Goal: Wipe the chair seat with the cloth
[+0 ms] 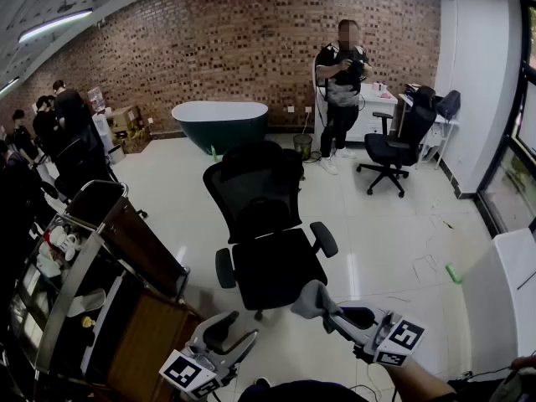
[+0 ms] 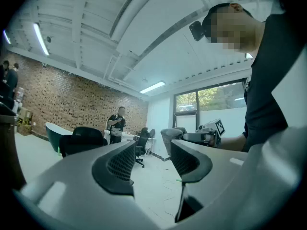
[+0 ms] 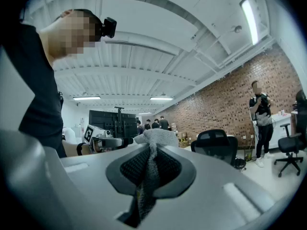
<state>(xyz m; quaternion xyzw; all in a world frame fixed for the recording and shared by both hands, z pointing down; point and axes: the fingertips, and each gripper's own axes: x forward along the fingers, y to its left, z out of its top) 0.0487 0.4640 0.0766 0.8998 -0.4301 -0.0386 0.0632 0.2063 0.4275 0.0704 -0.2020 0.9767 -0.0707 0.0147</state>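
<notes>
My left hand-held gripper (image 1: 241, 338) hangs low in front of me. Its jaws are released and apart, with only the floor (image 1: 377, 224) showing between them. My right hand-held gripper (image 1: 328, 311) is clenched on the grey cloth (image 1: 308, 298). The cloth is pinched between the pads and bunches out past the tips. That bunch sits at the front right corner of the chair seat (image 1: 276, 266), but I cannot tell whether it touches. The black chair faces me, with an armrest (image 1: 324, 239) on each side and the mesh back (image 1: 251, 187) upright behind the seat. A wooden cart (image 1: 126, 249) stands close on my left. Farther off, a dark bathtub (image 1: 219, 122) sits against the brick wall (image 1: 209, 40). A person (image 1: 339, 99) stands near a second office chair (image 1: 402, 141).
</notes>
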